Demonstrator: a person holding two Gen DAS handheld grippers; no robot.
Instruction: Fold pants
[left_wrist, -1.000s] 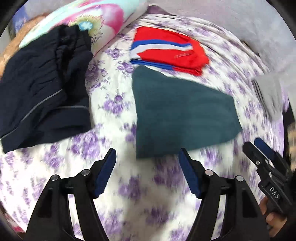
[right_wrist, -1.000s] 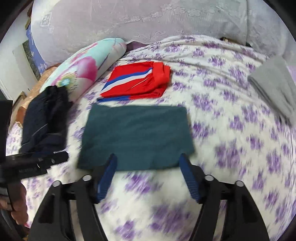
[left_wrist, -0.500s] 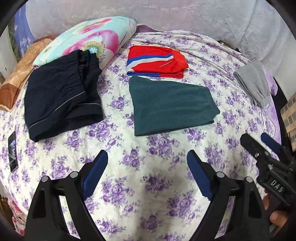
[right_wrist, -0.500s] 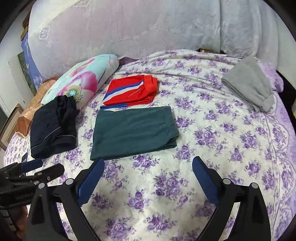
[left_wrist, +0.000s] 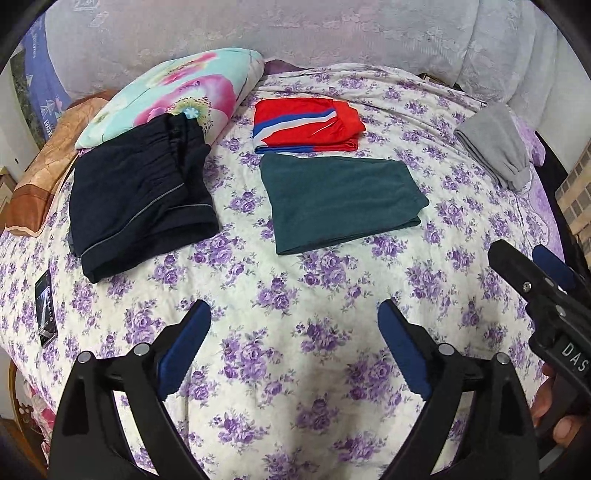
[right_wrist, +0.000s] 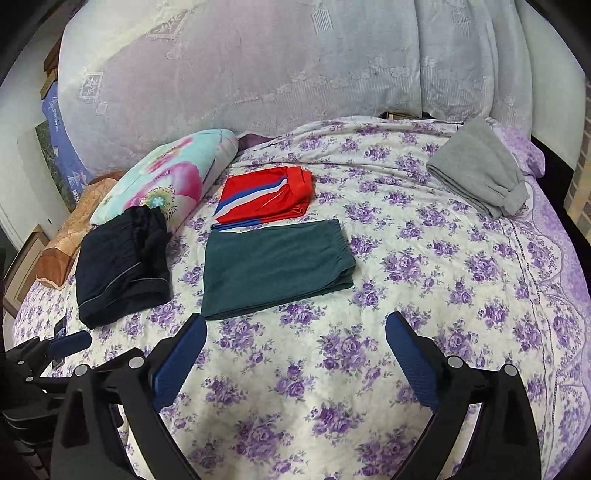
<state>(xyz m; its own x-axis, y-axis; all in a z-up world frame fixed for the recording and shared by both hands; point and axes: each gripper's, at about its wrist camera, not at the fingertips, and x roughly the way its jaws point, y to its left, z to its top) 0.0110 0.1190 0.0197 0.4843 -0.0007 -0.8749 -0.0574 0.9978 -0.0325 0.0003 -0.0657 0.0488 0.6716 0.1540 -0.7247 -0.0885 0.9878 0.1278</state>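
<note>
A big bed (left_wrist: 295, 369) with a white cover full of purple flowers fills both views, and a pale lacy curtain (right_wrist: 295, 66) hangs behind it. A flowery pillow (left_wrist: 177, 99) lies at the far left of the bed. The green pants (left_wrist: 340, 199) lie folded flat near the middle of the bed, well ahead of both sets of fingers and touching none of them. In the left wrist view the green pants sit ahead and a bit to the right of the gap between the fingers; in the right wrist view they (right_wrist: 273, 266) sit ahead and to the left, near the left finger's tip. Their long side runs left to right, and the stretchy waist end points right. Dark navy pants (left_wrist: 136, 199) lie folded to the left, with their top end up on the pillow. Red shorts (left_wrist: 306, 125) with blue and white stripes lie just behind the green pants, touching them or very close. Grey pants (left_wrist: 491, 144) lie folded far off at the right edge. A phone (left_wrist: 46, 308) lies near the left edge. The left gripper (left_wrist: 293, 321) has its blue fingers spread wide and holds nothing. The right gripper (right_wrist: 295, 332) is spread wide too and holds nothing.
</note>
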